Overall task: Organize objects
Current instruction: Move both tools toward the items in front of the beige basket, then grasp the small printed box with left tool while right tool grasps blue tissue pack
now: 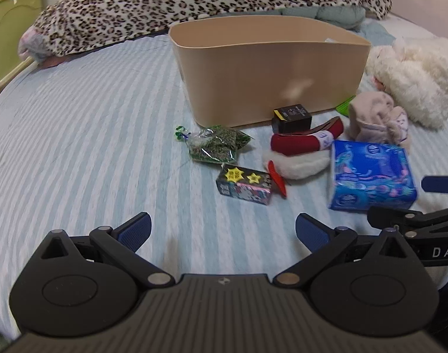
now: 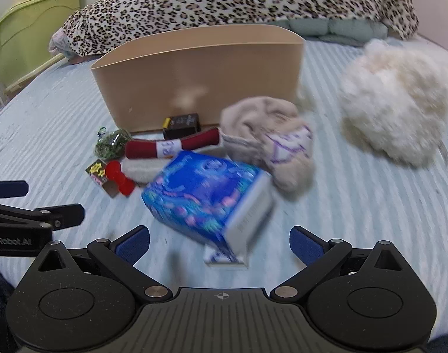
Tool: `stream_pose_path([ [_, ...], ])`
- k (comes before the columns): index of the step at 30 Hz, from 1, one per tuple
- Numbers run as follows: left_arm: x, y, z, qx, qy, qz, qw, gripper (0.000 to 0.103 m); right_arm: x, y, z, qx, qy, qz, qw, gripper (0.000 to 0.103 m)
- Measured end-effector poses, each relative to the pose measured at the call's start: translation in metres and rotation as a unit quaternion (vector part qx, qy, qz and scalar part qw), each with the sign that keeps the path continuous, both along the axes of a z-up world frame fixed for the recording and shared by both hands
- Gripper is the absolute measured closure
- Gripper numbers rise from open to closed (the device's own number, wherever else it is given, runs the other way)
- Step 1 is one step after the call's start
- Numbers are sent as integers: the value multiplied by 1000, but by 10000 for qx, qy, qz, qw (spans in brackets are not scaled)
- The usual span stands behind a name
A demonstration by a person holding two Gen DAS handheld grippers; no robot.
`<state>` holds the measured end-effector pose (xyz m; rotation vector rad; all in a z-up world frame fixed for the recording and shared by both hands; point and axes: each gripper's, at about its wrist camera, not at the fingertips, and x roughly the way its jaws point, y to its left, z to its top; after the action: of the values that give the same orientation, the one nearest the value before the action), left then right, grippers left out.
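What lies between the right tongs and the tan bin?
In the right wrist view, the blue tissue pack lies just ahead of the open right tongs; beyond it a red roll, then the tan bin.

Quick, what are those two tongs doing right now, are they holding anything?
Left tongs: open, holding nothing, above the bed.
Right tongs: open, holding nothing, with the blue tissue pack just ahead of them.

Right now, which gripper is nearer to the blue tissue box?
Right. The right gripper has the blue tissue box directly ahead of its open fingers; the left gripper sits off to the box's left side.
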<state>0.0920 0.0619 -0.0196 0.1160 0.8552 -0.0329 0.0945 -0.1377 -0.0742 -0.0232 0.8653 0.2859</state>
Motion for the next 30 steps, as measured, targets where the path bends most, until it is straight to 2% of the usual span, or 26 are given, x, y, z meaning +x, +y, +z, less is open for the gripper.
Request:
stream_pose_path([
  [5,20,6,-13,171,35,-110,9998,0,16,15,-13,-98,11,-76,9999,0],
  [11,43,23,-26,-263,200,-314,9990,0,27,22,-19,-150,-117,-161,9997,0],
  [17,59,25,-35,-378,240,-406,9982,0,40,26,-24,-297,-166,-156,9993,0],
  [23,67,20,-38,-482,186,-496,9974,0,48,10,-28,-41,38,-373,9993,0],
  [26,71,26,-37,-566,174,-402,9974,0,49,11,-24,0,30,-204,9998,0],
  [30,72,33,-36,-711,194,-363,9966,0,54,13,-21,-343,-156,150,9992,0],
])
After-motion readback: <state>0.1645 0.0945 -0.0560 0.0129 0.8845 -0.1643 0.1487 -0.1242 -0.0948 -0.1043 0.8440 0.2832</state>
